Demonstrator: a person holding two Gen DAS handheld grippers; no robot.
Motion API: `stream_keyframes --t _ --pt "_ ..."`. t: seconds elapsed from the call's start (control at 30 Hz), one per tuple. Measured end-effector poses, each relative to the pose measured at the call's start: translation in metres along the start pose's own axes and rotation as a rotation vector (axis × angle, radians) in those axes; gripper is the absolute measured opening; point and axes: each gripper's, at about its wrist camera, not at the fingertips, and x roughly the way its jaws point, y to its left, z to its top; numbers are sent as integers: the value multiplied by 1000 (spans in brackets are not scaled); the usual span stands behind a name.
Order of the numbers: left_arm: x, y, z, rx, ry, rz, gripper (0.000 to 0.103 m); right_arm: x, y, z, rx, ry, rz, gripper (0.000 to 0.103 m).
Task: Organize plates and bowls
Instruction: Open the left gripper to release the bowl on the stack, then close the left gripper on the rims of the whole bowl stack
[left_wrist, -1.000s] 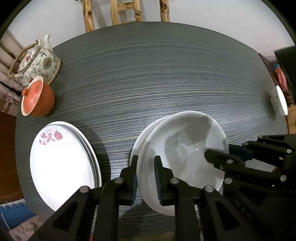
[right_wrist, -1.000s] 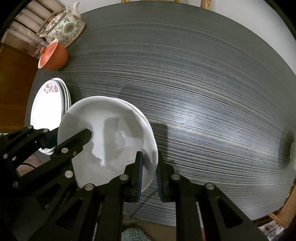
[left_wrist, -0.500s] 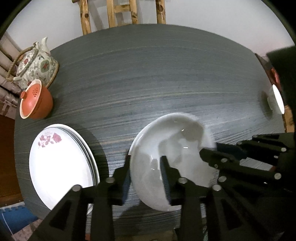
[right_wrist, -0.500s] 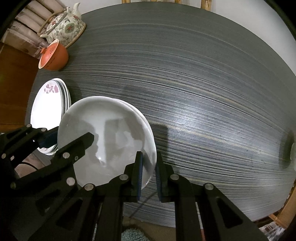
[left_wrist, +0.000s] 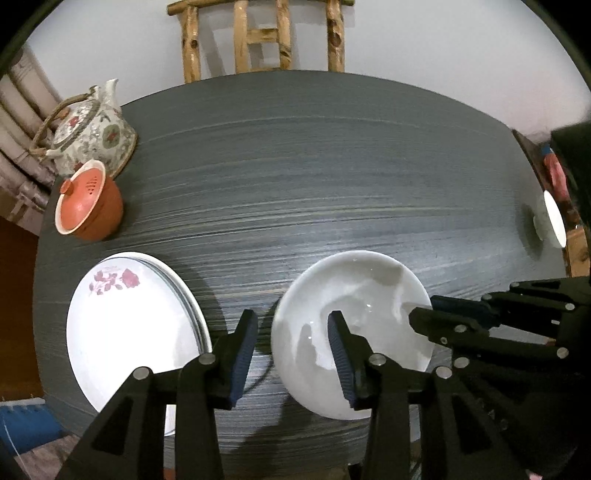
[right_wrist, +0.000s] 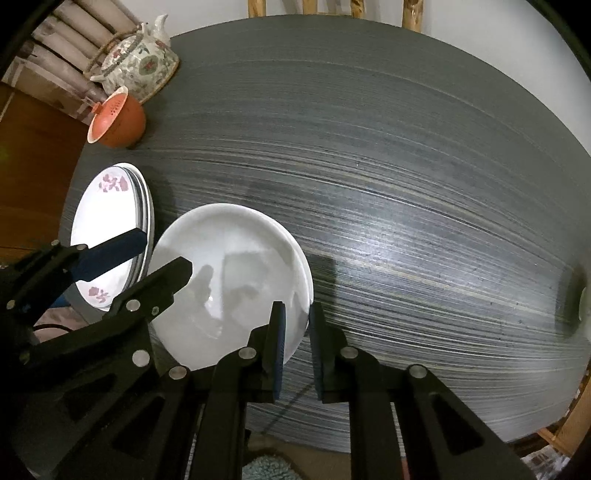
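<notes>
Near the table's (left_wrist: 332, 166) front edge, the white bowls (right_wrist: 229, 273) sit stacked. The right gripper (right_wrist: 297, 345) pinches their right rim. The left gripper (left_wrist: 291, 360) (jaws just opened) straddles the left rim, pads apart, beside the flowered plates (left_wrist: 129, 325).

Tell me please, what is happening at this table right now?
A person works with two hand-held grippers on a stack of white bowls. The right gripper is shut on the bowl's rim. The left gripper has just been opening; the rim sits between its pads, unpressed. A stack of flowered plates sits beside it.
</notes>
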Motion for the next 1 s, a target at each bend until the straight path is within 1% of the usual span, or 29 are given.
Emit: stream_keyframes --t 0.3,0.4,0.43,0.53,0.73,0.9,1.0 --pt "1 21 -4 -63 -23 -41 40 -11 -9 -3 18 -30 24 14" --pt "3 23 -5 -79 -15 -61 40 -15 -12 -5 27 -44 39 19" --pt "5 25 -5 -90 -6 -77 40 -16 -13 -6 27 -47 45 23" --pt "5 34 -5 -132 2 -128 40 -22 -12 -8 24 -62 48 25" --pt "9 41 -4 -158 2 -135 40 -26 -15 -11 27 -69 48 27" --pt "14 37 -6 -162 14 -149 40 -18 -16 -11 43 -58 47 27" --pt "15 32 -8 -168 5 -163 40 -12 -16 -12 50 -52 44 28"
